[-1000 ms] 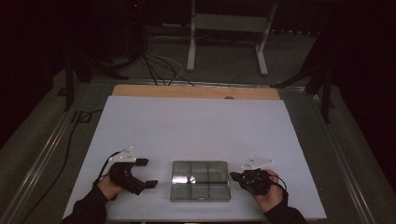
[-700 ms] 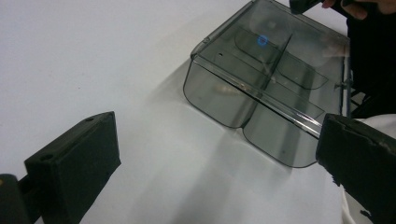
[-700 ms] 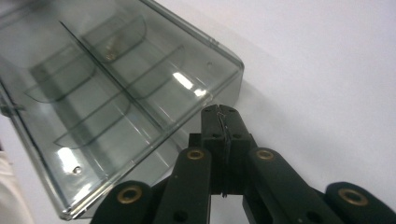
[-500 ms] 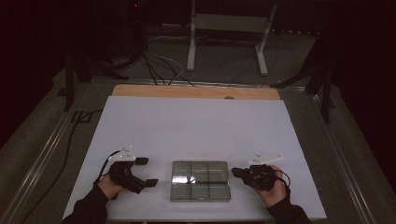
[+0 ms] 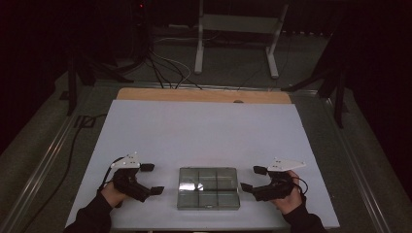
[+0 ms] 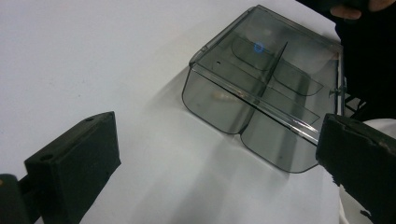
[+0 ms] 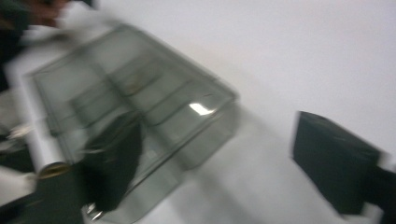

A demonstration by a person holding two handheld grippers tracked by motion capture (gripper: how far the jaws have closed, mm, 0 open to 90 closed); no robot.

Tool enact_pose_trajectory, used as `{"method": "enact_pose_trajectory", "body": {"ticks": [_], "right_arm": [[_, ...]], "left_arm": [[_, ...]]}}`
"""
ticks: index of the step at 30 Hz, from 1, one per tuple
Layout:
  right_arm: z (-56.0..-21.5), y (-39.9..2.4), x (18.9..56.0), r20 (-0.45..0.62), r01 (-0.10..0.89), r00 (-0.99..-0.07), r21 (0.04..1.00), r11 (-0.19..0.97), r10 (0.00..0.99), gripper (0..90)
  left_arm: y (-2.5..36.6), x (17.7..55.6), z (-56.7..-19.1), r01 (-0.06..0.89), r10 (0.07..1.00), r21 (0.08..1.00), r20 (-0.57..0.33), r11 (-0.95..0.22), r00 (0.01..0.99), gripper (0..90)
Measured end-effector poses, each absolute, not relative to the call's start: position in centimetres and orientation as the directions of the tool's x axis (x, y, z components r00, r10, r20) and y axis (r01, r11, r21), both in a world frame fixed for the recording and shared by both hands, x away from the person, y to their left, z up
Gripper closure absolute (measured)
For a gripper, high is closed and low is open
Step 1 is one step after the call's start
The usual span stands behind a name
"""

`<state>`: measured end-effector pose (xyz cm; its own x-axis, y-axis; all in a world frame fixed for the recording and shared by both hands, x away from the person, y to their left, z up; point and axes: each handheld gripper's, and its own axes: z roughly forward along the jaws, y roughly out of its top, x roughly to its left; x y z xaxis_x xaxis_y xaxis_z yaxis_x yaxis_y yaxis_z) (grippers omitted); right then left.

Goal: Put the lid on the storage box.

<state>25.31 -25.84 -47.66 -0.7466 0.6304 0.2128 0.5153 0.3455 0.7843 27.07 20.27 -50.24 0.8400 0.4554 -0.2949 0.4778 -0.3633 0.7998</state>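
The clear compartment box (image 5: 208,188) lies flat, lid closed, near the front edge of the white table (image 5: 204,131), between my two claws. My right gripper (image 5: 253,178) sits just beside its right side; its jaws have just been opening and now stand apart, pads off the box, nothing clamped between them. My left gripper (image 5: 151,178) rests a little off the box's left side, jaws wide apart, bare table between them.
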Motion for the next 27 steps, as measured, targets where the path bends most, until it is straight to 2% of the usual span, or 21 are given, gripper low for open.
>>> {"method": "enact_pose_trajectory", "body": {"ticks": [1, 2, 3, 7, 16, 27], "right_arm": [[-47.7, -26.0, 25.3, 0.215, 0.516, -0.746, 0.786, 0.342, 0.630, 8.9], [-47.7, -26.0, 25.3, 0.215, 0.516, -0.746, 0.786, 0.342, 0.630, 8.9], [-47.7, -26.5, 25.4, 0.232, 0.528, -0.742, 0.780, 0.335, 0.629, 0.1], [-47.7, -27.9, 25.2, 0.261, 0.548, -0.725, 0.779, 0.305, 0.638, 0.0], [-48.3, -30.4, 24.4, 0.233, 0.567, -0.675, 0.771, 0.290, 0.700, 0.0], [-48.7, -30.9, 24.6, 0.221, 0.565, -0.673, 0.770, 0.297, 0.706, 0.0]], "left_arm": [[20.3, 26.9, -50.3, 0.475, 0.456, 0.801, -0.292, -0.364, 0.841, 0.7], [20.3, 26.9, -50.3, 0.475, 0.456, 0.801, -0.292, -0.364, 0.841, 0.7], [20.4, 26.9, -50.3, 0.476, 0.456, 0.800, -0.292, -0.366, 0.841, 0.7], [20.5, 26.9, -50.3, 0.477, 0.459, 0.803, -0.294, -0.357, 0.838, 0.7], [20.4, 26.9, -50.3, 0.471, 0.454, 0.804, -0.289, -0.363, 0.843, 0.7], [20.4, 26.9, -50.3, 0.471, 0.457, 0.805, -0.288, -0.361, 0.842, 0.7]]}}
